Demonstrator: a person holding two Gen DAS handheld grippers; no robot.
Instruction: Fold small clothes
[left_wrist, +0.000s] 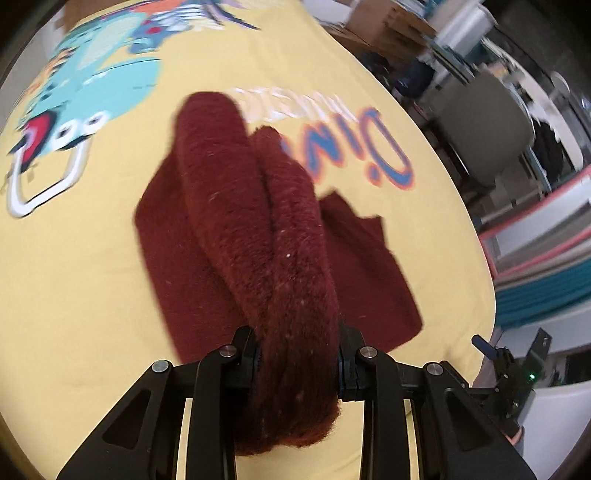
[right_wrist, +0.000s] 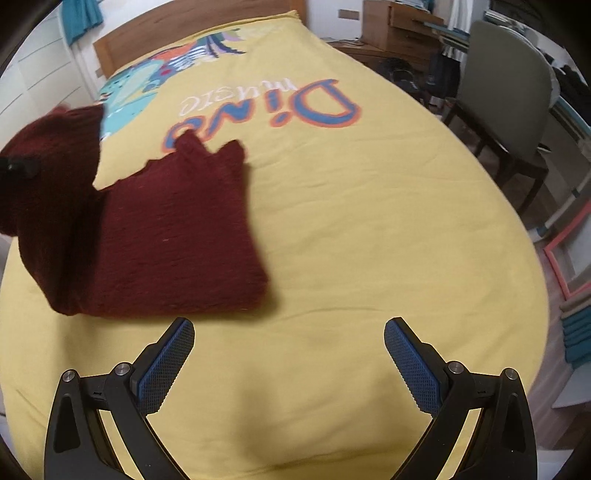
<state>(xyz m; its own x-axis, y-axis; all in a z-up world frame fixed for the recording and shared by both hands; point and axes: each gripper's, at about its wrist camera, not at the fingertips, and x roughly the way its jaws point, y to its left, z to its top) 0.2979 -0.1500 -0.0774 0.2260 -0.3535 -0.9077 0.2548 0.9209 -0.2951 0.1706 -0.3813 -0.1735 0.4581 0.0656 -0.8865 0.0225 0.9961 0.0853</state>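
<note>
Left gripper (left_wrist: 300, 363): jaws clamped on bunched fold of maroon knit garment (left_wrist: 258, 206), cloth rising from bedspread (left_wrist: 74, 277) ahead of fingers. Right gripper (right_wrist: 289, 363): jaws wide apart, empty; garment lies ahead-left, on yellow bedspread.

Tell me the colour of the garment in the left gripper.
Dark maroon garment, clearest in the left wrist view.
</note>
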